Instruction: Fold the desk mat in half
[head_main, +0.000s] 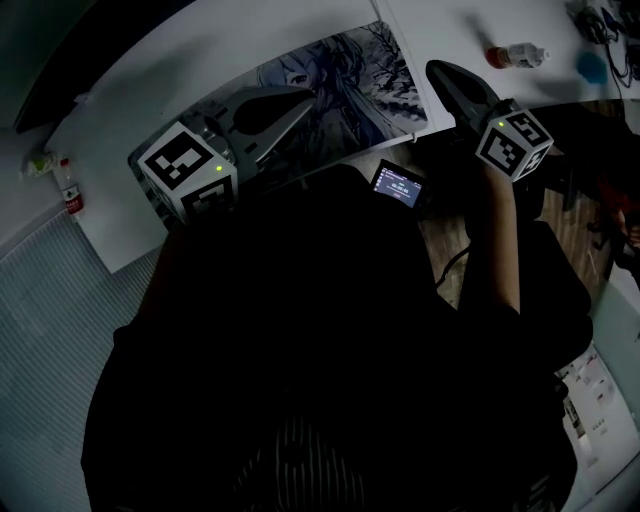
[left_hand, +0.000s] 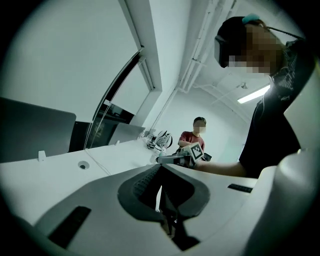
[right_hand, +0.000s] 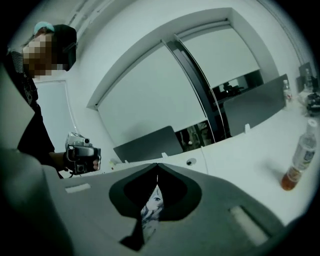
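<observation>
As left tool (head_main: 310, 98) and right tool (head_main: 434, 70) pinch it, the thin, printed desk mat (head_main: 345, 70) lies flat.

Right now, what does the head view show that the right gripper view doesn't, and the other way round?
Only the head view: the printed desk mat spread on the white table, and a small lit screen near the person.

Only the right gripper view: the right tongs shut on a strip of the mat's print, with a dark monitor and windows behind.

Both: the plastic bottle on the table and the left tongs.
</observation>
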